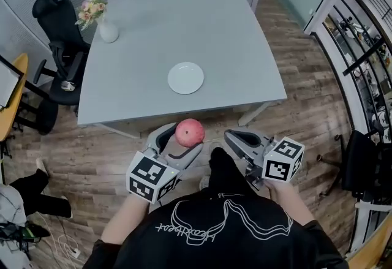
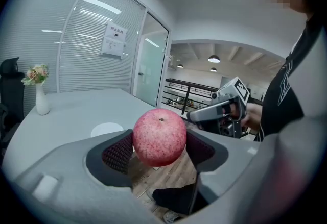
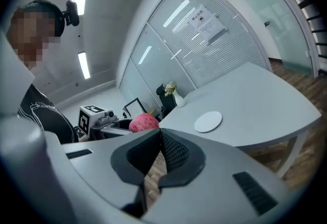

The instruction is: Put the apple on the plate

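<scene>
A pinkish-red apple [image 1: 190, 132] sits between the jaws of my left gripper [image 1: 181, 138], which is shut on it in front of the table's near edge, above the floor. In the left gripper view the apple [image 2: 159, 137] fills the gap between the dark pads. A small white plate [image 1: 185, 78] lies on the grey table [image 1: 141, 47], towards its near side; the same plate [image 3: 208, 121] shows in the right gripper view. My right gripper [image 1: 242, 140] hangs beside the left one, its jaws closed together with nothing between them.
A white vase with flowers [image 1: 103, 21] stands at the table's far left corner. A black office chair [image 1: 61, 53] sits left of the table. Wooden floor lies under me, with glass walls behind the table and a railing [image 1: 367, 47] at the right.
</scene>
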The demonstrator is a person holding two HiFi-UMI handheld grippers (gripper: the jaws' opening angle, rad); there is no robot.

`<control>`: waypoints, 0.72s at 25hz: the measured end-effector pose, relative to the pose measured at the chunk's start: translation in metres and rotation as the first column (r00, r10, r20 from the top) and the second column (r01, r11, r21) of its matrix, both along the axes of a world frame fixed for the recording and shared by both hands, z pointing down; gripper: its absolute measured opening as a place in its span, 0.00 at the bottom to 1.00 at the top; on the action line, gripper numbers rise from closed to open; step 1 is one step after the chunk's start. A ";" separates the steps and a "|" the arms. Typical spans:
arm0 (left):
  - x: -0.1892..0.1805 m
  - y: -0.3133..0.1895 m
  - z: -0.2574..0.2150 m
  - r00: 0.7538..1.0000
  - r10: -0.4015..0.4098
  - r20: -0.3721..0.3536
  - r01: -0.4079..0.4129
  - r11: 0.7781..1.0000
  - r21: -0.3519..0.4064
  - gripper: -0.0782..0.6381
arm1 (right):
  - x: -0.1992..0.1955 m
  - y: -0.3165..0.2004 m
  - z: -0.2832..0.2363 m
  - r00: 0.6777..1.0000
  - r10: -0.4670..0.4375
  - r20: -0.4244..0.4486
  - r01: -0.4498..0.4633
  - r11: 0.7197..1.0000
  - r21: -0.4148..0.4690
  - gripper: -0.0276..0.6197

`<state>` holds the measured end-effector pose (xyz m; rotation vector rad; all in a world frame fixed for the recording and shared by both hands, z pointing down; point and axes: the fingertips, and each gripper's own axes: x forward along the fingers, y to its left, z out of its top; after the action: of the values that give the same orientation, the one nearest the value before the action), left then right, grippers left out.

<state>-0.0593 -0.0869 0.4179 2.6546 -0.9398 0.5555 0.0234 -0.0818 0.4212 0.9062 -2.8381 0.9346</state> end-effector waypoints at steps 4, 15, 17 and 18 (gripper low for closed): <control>0.000 -0.020 0.007 1.000 -0.031 -0.006 0.031 0.999 -0.015 0.55 | -0.001 -0.019 0.010 0.999 -0.031 -0.012 0.031 0.999 -0.014 0.06; -0.013 -0.098 0.022 0.989 -0.143 0.031 0.144 0.989 -0.026 0.55 | -0.018 -0.091 0.008 0.986 -0.125 0.108 0.134 0.988 -0.078 0.06; -0.016 -0.115 0.025 0.986 -0.162 0.040 0.163 0.986 -0.032 0.55 | -0.015 -0.106 0.013 0.988 -0.127 0.089 0.134 0.987 -0.086 0.06; -0.016 -0.124 0.028 0.985 -0.169 0.045 0.171 0.985 -0.033 0.55 | -0.013 -0.114 0.016 0.989 -0.124 0.083 0.132 0.987 -0.091 0.06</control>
<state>-0.0758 -0.2105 0.4456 2.5085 -1.1439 0.5841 0.0102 -0.1959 0.4377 0.6838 -2.8445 1.1013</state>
